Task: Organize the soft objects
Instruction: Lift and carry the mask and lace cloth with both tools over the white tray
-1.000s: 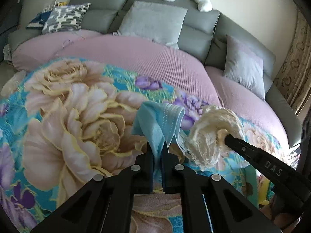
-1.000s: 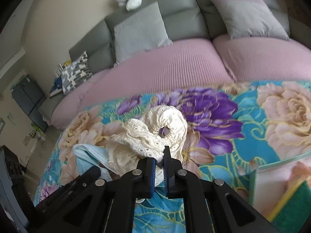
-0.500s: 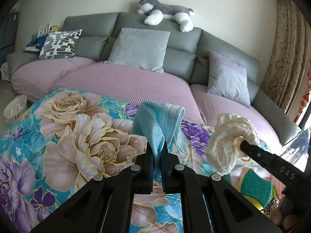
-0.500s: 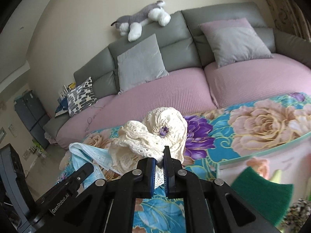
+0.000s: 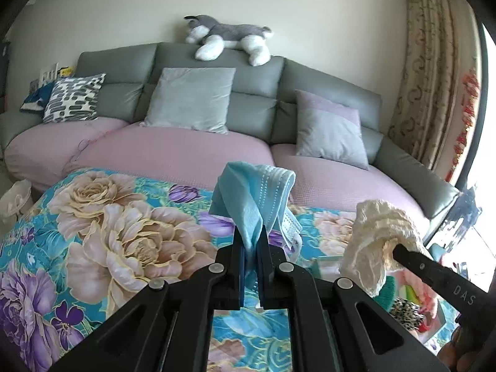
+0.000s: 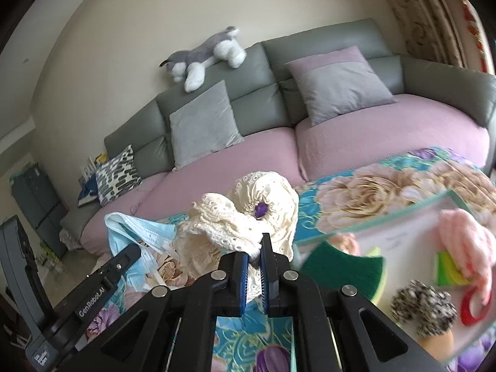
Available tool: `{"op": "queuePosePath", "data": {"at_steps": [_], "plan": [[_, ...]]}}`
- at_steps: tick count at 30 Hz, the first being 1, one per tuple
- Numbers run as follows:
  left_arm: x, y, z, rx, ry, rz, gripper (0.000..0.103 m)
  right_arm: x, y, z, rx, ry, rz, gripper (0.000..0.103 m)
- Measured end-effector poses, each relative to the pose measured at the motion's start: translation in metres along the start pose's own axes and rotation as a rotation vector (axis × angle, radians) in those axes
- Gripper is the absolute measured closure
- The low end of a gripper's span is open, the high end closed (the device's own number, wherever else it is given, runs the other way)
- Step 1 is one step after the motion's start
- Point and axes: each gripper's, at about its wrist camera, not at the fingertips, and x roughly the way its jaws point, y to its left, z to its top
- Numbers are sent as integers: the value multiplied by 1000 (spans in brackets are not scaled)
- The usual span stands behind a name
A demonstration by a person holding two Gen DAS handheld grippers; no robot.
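Observation:
My left gripper (image 5: 251, 241) is shut on a light blue face mask (image 5: 254, 198), held up above the floral cloth (image 5: 117, 241). The mask also shows in the right wrist view (image 6: 139, 229), left of the right gripper. My right gripper (image 6: 254, 248) is shut on a cream lace cloth (image 6: 248, 217), also lifted. That cloth shows at the right in the left wrist view (image 5: 378, 241), on the right gripper's finger (image 5: 434, 276).
A clear box (image 6: 403, 226) at the right holds a green sponge (image 6: 341, 269), a pink fluffy item (image 6: 465, 248), speckled pom-poms (image 6: 424, 307) and a red ring. Behind is a grey sofa (image 5: 257, 86) with pink covers, cushions and a plush husky (image 5: 229, 37).
Both grippers have risen with their loads and tilted up toward the sofa. The right gripper has swung right, so the clear box now shows more fully.

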Motion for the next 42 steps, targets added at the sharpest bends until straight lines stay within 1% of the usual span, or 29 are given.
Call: {"op": "queuePosePath", "data": {"at_steps": [6, 11, 18, 23, 26, 32, 37, 42], "plan": [[-13, -26, -1, 50, -8, -49, 97, -31, -28, -10, 65, -24, -43, 96], [-19, -45, -2, 79, -7, -89, 97, -50, -47, -11, 98, -51, -76, 96], [-23, -73, -7, 142, 2, -114, 97, -78, -71, -14, 131, -92, -126, 96], [-24, -91, -9, 172, 7, -146, 97, -100, -106, -15, 196, -128, -178, 96], [-22, -104, -12, 193, 19, -165, 97, -110, -123, -14, 228, -144, -208, 96], [-17, -136, -24, 248, 51, -228, 97, -129, -152, -15, 279, -171, -251, 96], [-10, -164, -38, 305, 98, -268, 97, -134, -165, -16, 300, -176, -262, 96], [-7, -186, -52, 347, 133, -299, 97, -129, -173, -18, 310, -158, -254, 96]]}}
